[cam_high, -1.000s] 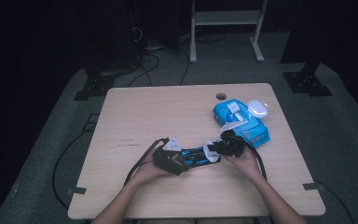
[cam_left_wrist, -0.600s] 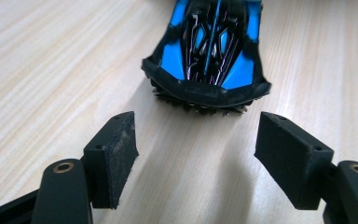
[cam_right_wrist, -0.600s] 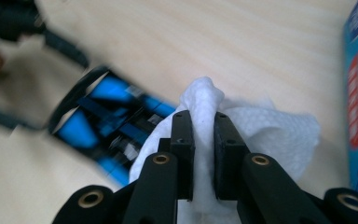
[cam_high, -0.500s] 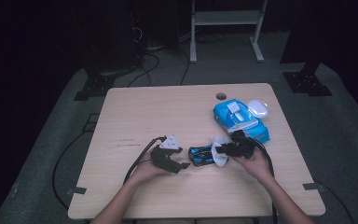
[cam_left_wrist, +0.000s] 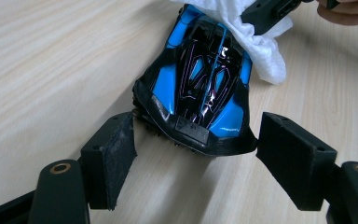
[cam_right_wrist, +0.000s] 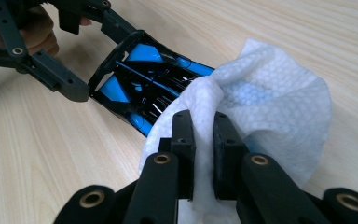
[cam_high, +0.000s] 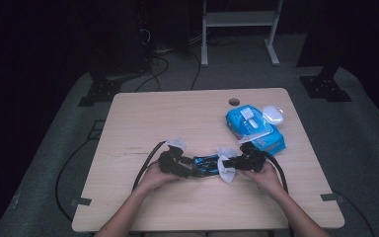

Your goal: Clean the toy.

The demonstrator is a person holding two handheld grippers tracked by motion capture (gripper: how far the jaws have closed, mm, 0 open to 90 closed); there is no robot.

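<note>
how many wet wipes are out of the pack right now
1: a white wipe pinched in the right gripper, draped over one end of the blue toy car. The blue wipe pack may hold more that cannot be seen.

Front of the toy car (cam_left_wrist: 200, 79) is hidden under the white wipe (cam_left_wrist: 256, 42) in the left gripper view, wipe itself cut by the top edge. Right gripper (cam_right_wrist: 200, 128) pads bury the wipe fold between them (contact not visible). Blue packet (cam_high: 254, 127) print too small to read.
</note>
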